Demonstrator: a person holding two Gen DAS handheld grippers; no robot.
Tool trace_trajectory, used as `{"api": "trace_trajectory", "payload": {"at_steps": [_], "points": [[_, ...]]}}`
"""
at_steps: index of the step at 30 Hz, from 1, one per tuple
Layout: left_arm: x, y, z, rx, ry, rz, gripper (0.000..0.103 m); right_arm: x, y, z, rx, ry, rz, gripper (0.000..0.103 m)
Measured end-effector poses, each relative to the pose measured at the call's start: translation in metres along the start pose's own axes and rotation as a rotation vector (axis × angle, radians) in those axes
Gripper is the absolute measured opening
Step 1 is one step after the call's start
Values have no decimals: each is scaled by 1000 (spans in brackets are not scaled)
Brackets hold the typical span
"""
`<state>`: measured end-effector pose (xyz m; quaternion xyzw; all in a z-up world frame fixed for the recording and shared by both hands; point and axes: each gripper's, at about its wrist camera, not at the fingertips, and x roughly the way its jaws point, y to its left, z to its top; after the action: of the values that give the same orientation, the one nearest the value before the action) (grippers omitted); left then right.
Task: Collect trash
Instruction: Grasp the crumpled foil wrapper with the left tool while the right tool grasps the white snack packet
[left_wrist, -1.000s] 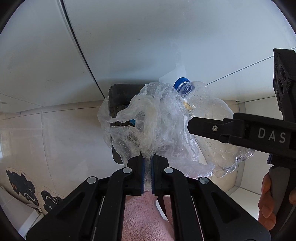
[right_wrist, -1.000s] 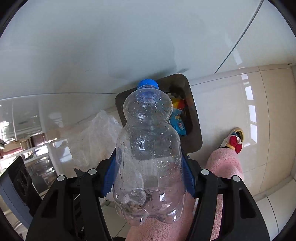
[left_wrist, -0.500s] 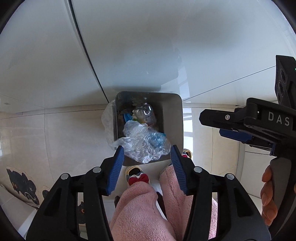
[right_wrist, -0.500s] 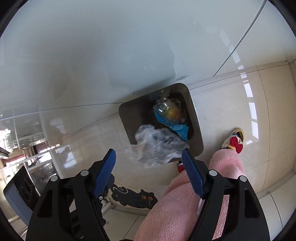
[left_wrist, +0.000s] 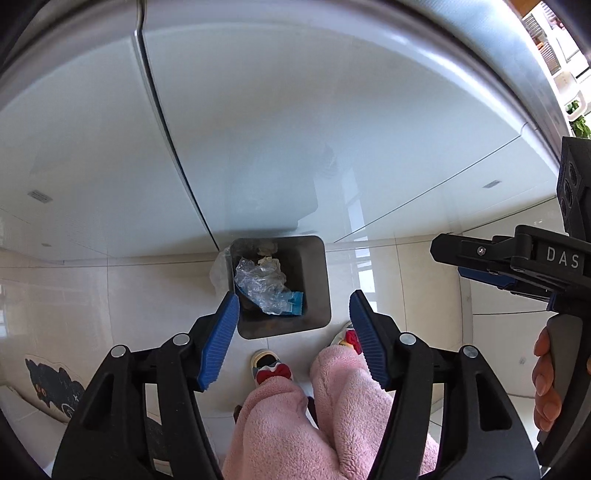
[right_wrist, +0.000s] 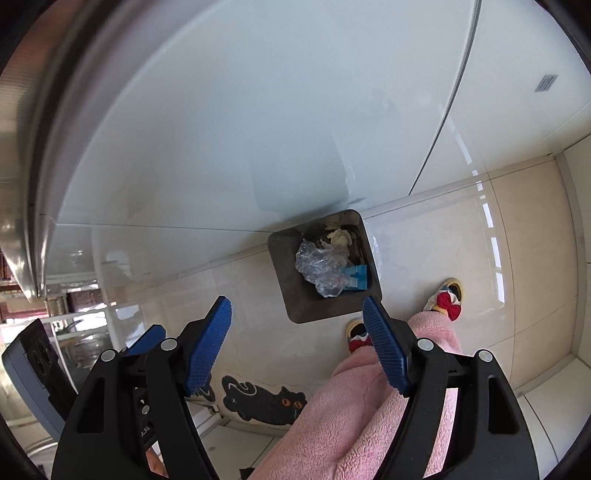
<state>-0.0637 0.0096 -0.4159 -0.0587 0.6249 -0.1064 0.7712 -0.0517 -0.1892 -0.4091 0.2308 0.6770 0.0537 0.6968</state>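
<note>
Closest to us, the left claw (left_wrist: 293, 310) has just been opening and its blue pads stand wide apart with nothing between them. The right claw (right_wrist: 297, 317) has been opening too and is just as wide and empty. Under them are the person's fuzzy pink legs (left_wrist: 325, 413) and slippers with red bows (left_wrist: 271, 369) on the shiny floor (left_wrist: 110, 295). A bit farther down stands the dark trash bin (left_wrist: 314, 280), close to the white cabinet (left_wrist: 295, 129). The trash is in the bin now: a crinkly clear plastic wrap (left_wrist: 260, 282) on top, a blue packet (left_wrist: 293, 302) beside it, and some crumpled paper (right_wrist: 340, 236) at the back. I cannot pick out a bottle under the wrap. What could go wrong? The wrap is light and puffy and seems to sit high, so it might spring up and slide over the rim onto the floor. A thin clear bit (left_wrist: 218, 269) already sticks out at the bin's left side. Also, more trash may be lying somewhere out of sight, so the job might not be done.
</note>
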Motion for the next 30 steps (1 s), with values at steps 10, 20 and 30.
{"api": "trace_trajectory", "payload": {"at_steps": [10,20,30], "points": [[-80,-30,25,47,-111,-20,68,-112,16,-6,-44,-197,-45,88],[-150,-49,85,62,-230,-4,81,-192,59,25,-172,-392,-102,96],[-160,-46,157,40,-290,50,83,-219,87,103,-242,-460,-98,97]]}}
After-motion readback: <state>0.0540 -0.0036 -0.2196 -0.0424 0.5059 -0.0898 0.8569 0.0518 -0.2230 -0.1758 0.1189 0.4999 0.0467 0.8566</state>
